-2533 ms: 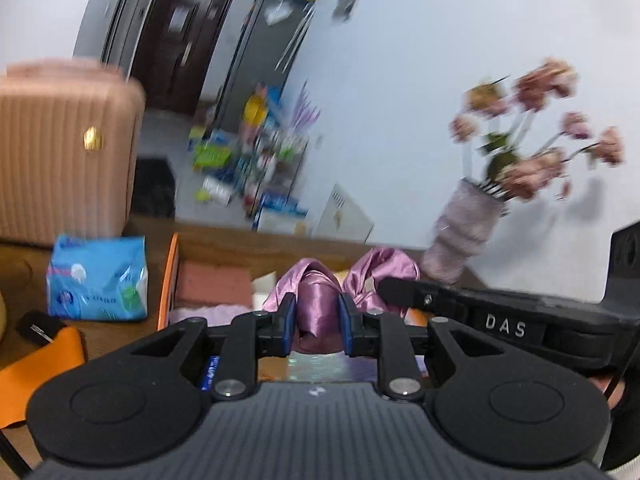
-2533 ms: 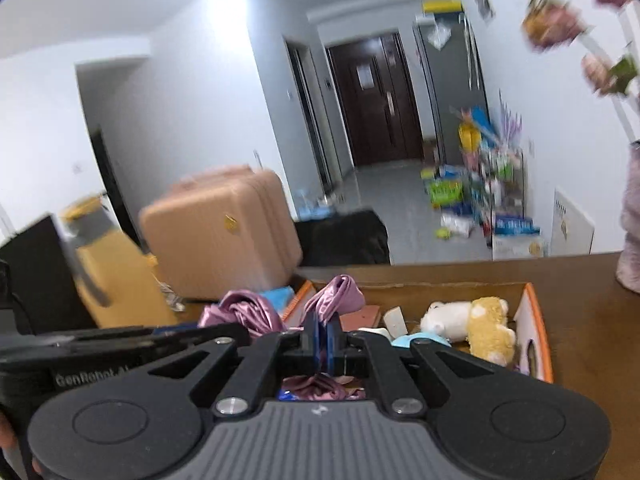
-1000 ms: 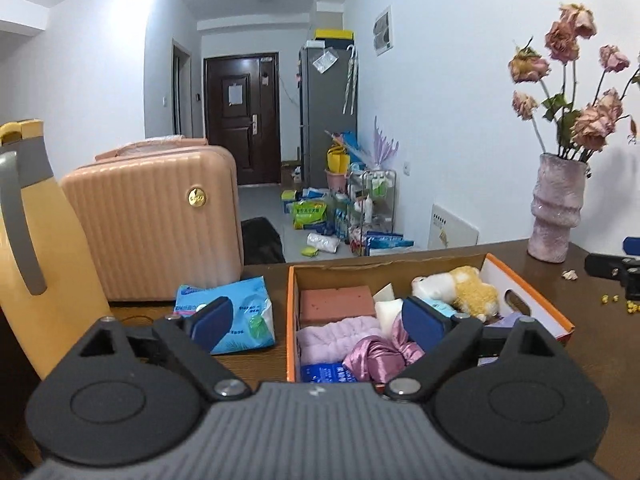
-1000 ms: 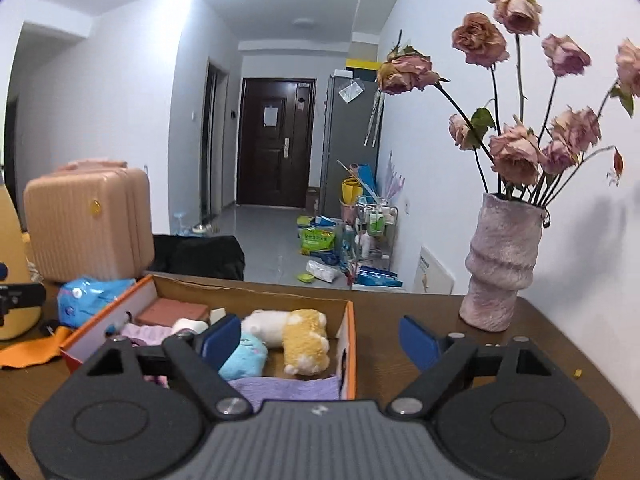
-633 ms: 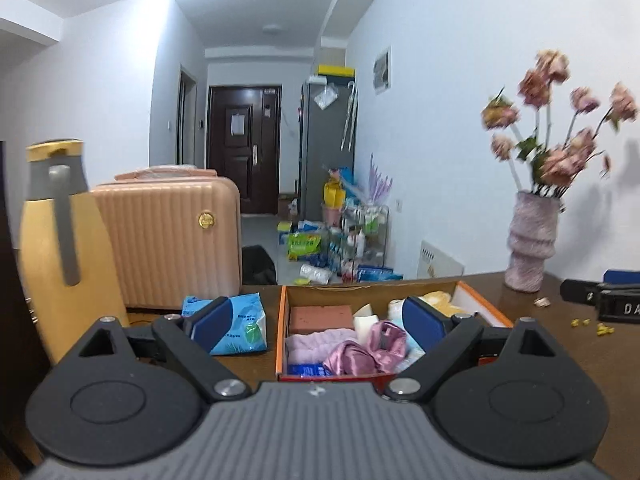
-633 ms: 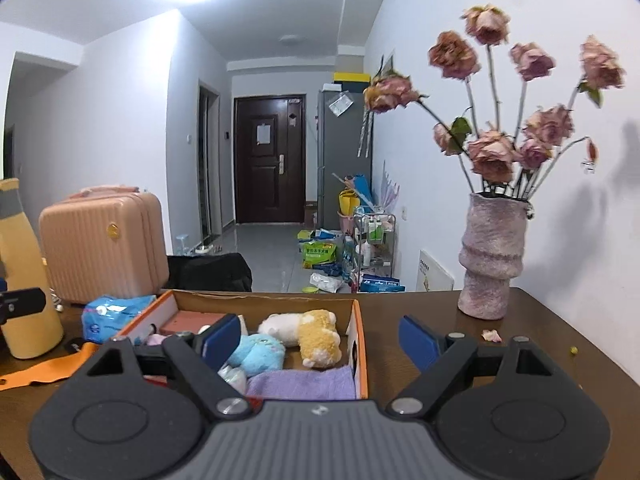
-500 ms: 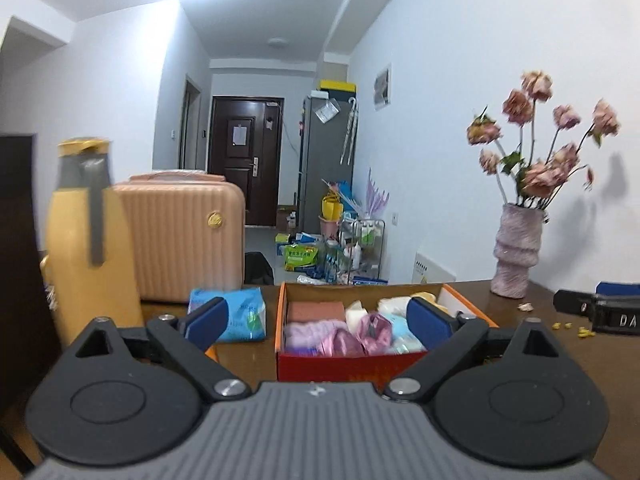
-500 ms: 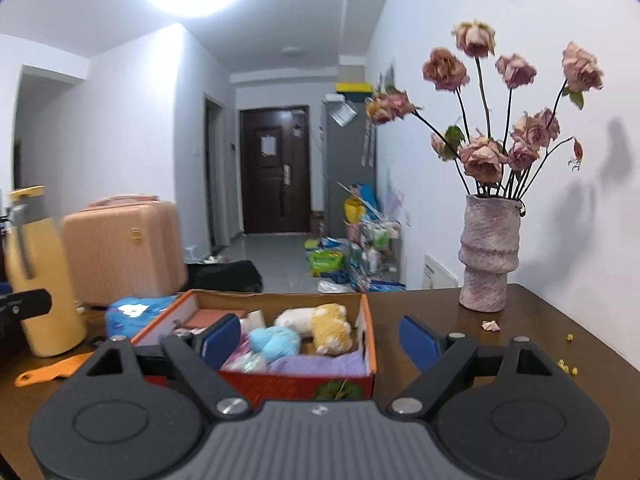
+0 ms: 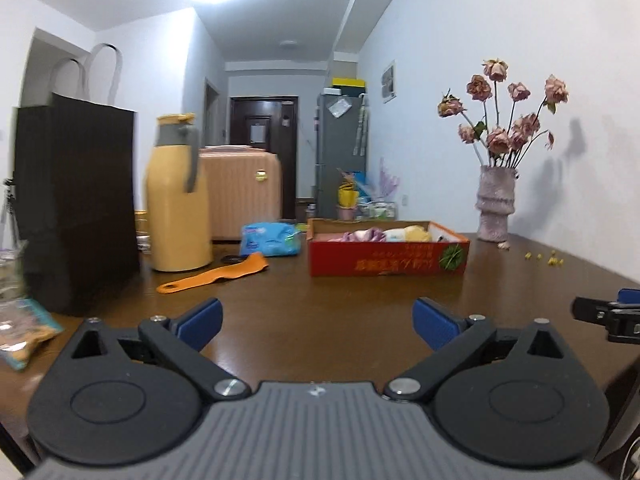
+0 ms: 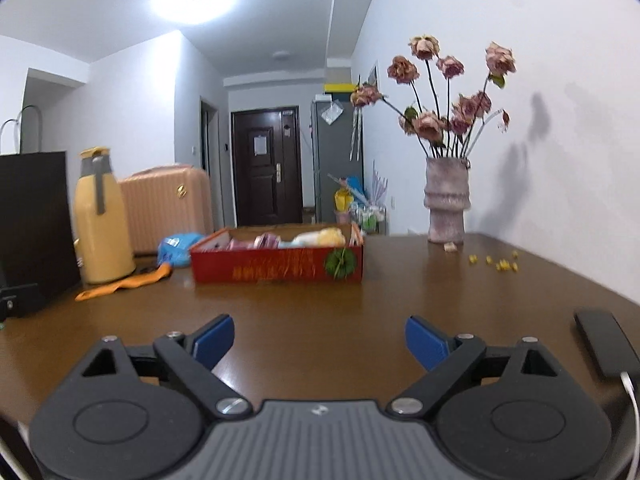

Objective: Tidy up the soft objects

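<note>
A red cardboard box stands on the brown table, also in the right wrist view. Soft things lie in it: a pink satin piece, a yellow and white plush toy, also in the right wrist view. My left gripper is open and empty, low over the table, well back from the box. My right gripper is open and empty, also back from the box. Its tip shows at the right edge of the left wrist view.
A yellow thermos jug, a black paper bag, a pink suitcase, a blue tissue pack and an orange strap stand left of the box. A vase of dried roses stands at the right. A dark remote lies near the right gripper.
Both grippers let go of the pink satin piece, which now lies in the box, opened wide, and pulled back and down to the table's near side.
</note>
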A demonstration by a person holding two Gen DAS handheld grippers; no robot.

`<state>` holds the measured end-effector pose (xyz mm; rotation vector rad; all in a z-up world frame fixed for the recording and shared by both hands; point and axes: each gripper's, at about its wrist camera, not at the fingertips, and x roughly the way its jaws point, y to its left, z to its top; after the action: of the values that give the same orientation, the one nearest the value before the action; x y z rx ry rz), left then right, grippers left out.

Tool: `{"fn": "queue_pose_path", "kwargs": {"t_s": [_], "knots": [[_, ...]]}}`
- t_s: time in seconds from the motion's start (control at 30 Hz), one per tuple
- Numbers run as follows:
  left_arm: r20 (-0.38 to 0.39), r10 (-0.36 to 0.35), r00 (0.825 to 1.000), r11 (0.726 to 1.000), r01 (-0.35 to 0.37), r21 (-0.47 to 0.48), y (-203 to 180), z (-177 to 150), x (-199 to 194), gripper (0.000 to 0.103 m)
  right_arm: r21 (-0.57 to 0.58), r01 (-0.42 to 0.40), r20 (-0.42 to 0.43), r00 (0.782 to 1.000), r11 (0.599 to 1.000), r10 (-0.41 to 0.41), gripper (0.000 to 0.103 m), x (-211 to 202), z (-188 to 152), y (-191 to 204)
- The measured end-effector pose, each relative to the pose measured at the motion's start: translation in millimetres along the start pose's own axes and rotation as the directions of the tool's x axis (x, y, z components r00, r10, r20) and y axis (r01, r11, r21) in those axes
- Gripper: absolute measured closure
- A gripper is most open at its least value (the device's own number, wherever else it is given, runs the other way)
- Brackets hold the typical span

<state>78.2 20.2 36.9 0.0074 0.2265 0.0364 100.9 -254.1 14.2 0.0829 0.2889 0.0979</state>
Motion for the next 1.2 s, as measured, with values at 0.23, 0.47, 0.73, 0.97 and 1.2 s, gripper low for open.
{"fn": "queue_pose_path", "kwargs": {"t_s": [0.23,0.47,0.73,0.97,1.2], "knots": [[0.023,-0.022,1.000,0.999,0.021,0.031,-2.2,-3.2,-39.8,0.000,-0.064,-0.096,-0.026,0.995,0.993,0.094,0.010,-43.3,-19.0,32.2],[0.031,-0.028,0.999,1.000,0.028,-0.003,-0.8,2.0,-41.8,0.000,-0.071,-0.095,0.013,0.995,0.993,0.096,0.010,-53.2,-11.1,40.5],[0.021,-0.035,0.999,0.999,0.035,0.001,-0.8,1.1,-40.5,0.000,-0.030,-0.090,0.003,0.996,0.995,0.090,0.006,-48.3,-6.9,33.0],[0.020,-0.036,0.999,0.999,0.036,0.002,0.0,-0.7,-42.3,0.000,-0.035,-0.081,0.009,0.997,0.996,0.081,0.006,-46.1,-7.1,31.6],[0.017,-0.033,0.999,0.999,0.033,0.001,1.2,-2.1,-42.5,0.000,-0.031,-0.082,-0.004,0.997,0.996,0.082,0.006,-43.7,-7.1,30.6]]}}
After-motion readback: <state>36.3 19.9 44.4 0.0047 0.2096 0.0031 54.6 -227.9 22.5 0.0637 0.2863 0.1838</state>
